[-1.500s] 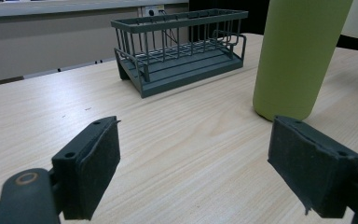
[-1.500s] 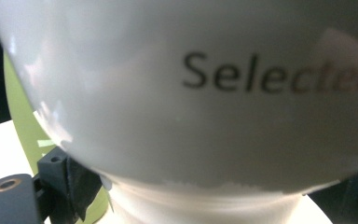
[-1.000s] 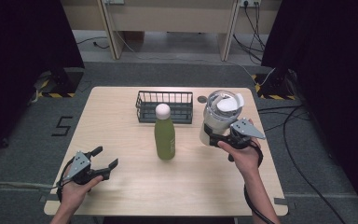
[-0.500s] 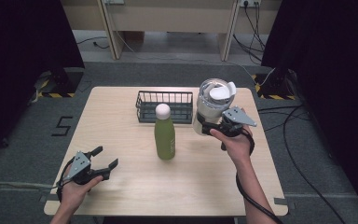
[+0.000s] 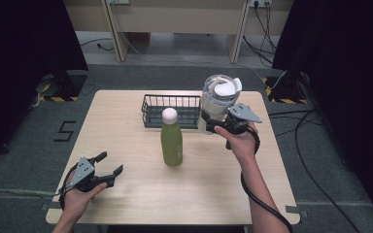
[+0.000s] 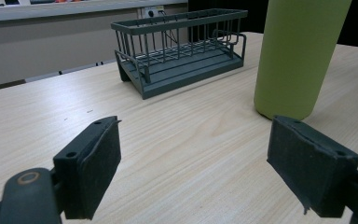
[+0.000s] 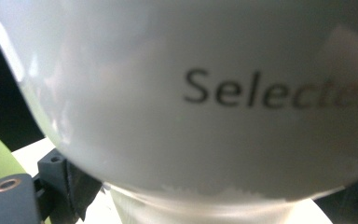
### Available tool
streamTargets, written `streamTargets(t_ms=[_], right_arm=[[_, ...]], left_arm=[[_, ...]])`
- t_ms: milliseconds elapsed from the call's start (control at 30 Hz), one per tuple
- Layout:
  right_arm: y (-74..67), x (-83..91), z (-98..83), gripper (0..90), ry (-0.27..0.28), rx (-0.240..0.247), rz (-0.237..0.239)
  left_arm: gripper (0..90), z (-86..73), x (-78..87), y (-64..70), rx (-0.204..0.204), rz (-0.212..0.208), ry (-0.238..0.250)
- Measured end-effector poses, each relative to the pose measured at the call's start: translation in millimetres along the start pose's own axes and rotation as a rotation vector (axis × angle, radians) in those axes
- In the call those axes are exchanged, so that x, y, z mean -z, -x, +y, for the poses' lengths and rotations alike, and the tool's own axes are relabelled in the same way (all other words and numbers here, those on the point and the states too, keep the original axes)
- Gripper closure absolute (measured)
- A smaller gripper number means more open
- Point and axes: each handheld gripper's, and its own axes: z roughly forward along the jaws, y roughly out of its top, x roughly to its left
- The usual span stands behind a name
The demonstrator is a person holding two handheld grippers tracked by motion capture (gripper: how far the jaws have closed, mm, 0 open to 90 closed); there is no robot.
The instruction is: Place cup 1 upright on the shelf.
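A pale translucent jar [image 5: 217, 99] with a white lid hangs clear of the table, just right of the dark wire basket [image 5: 170, 96]. My right gripper [image 5: 217, 128] is shut on its lower part. In the right gripper view the jar [image 7: 191, 93] looms close with dark lettering on it, and one finger [image 7: 74, 182] shows beside its base. A green bottle [image 5: 171, 138] with a white cap stands upright mid-table. My left gripper [image 5: 110, 164] rests at the front left, open and holding nothing. Beyond its pads [image 6: 98, 158] I see the bottle [image 6: 298, 56] and the basket [image 6: 182, 51].
The wooden table [image 5: 199, 194] has bare surface between my two hands and in front of the bottle. Cables trail on the grey floor to the right [image 5: 315, 126]. A dark curtain stands on either side.
My right gripper has carried the jar to the left and a little upward, closer to the basket's right end. The left gripper, the bottle and the basket have kept still.
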Motion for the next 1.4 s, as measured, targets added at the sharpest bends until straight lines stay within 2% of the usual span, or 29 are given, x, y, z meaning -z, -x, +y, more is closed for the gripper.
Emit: streamTargets(t_ms=[667, 1400], right_arm=[[0.6, -24.6, 15.1, 10.3, -0.003, -0.021, -0.011], [-1.8, -52.9, 29.6, 10.3, -0.007, -0.007, -0.017]], left_arm=[[16.9, 0.1, -0.9, 0.6, -0.009, -0.005, -0.002], [17.0, 0.0, -1.6, 1.6, -0.014, -0.007, -0.002]])
